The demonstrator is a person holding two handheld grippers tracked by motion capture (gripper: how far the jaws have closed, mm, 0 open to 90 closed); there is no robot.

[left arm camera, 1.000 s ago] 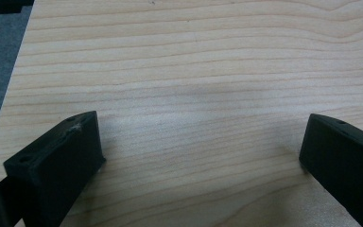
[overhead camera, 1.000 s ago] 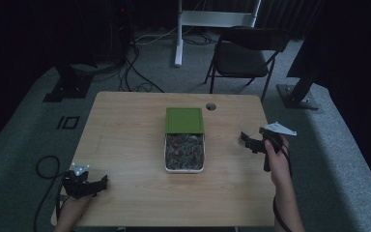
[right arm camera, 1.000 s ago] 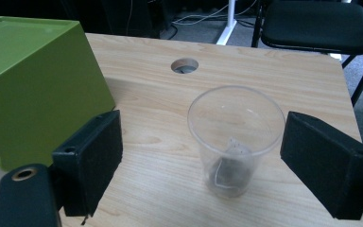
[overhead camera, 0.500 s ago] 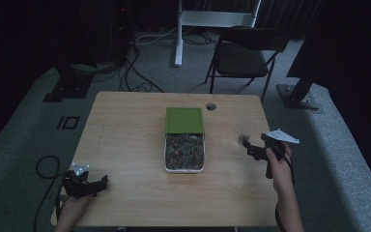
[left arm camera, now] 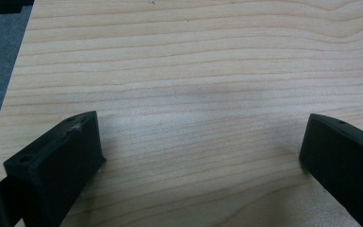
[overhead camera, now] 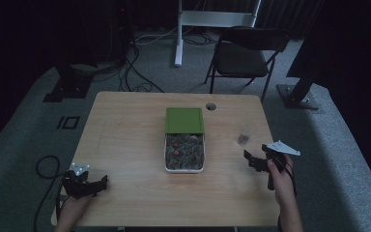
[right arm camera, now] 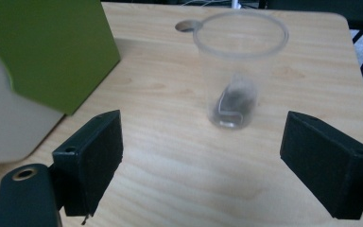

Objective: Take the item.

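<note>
right tongs (right arm camera: 201, 156) spread, facing clear cup (right arm camera: 238, 66) | left tongs (left arm camera: 198, 161) spread, idle | advice: centre the cup, squeeze gently

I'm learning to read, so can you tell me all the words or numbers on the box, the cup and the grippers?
No words, numbers or signs can be read here.
Green lid: plain, no print.
Clear plastic cup: no label.
White box: no label to be seen.
Left gripper and right gripper: plain black jaws, no marks.
Wooden table: just wood grain.
</note>
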